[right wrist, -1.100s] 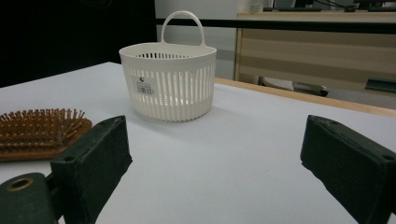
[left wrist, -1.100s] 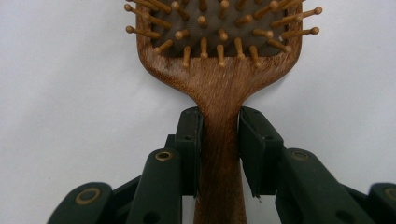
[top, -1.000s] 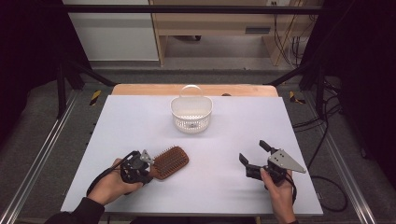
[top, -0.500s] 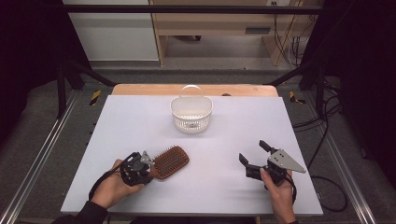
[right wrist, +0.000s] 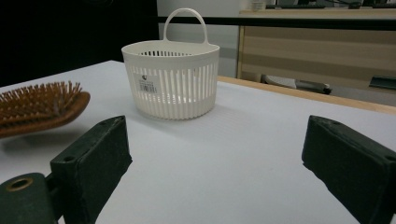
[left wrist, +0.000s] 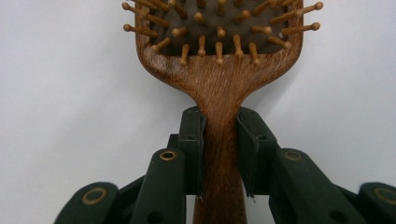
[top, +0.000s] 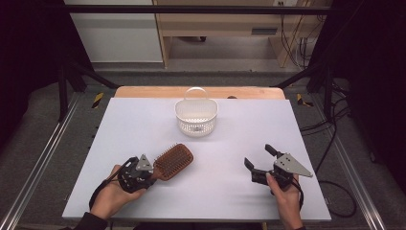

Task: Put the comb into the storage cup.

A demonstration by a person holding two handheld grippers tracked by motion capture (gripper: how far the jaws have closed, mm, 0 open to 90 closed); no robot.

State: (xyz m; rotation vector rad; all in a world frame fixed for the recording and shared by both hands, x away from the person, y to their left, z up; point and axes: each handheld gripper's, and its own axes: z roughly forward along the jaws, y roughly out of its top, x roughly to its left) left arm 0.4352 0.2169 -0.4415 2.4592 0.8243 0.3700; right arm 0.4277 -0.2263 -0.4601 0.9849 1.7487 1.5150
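The left gripper (top: 149,173) sits near the left front of the table (top: 239,124), its jaws pinching the handle of a wooden hairbrush (top: 173,161). In the left gripper view, the two black jaws press on either side of the narrow neck of the hairbrush (left wrist: 219,88), just below where it widens into the head, and the wooden pins point up toward the camera. In the high view the brush head lies to the right of and slightly farther than the gripper, bristles up. The right gripper view shows a shadow under the brush head (right wrist: 39,112), so that end looks slightly raised off the surface, though I cannot tell by how much.

The right gripper (top: 261,160) rests near the right front of the table, held in the person's right hand (top: 286,199), with its jaws spread wide and nothing between them. It is well apart from the brush.

A white slotted basket (top: 196,116) with a hoop handle stands upright toward the far middle of the table. In the right gripper view the basket (right wrist: 171,84) shows beyond the open jaws, with a small label on its side.
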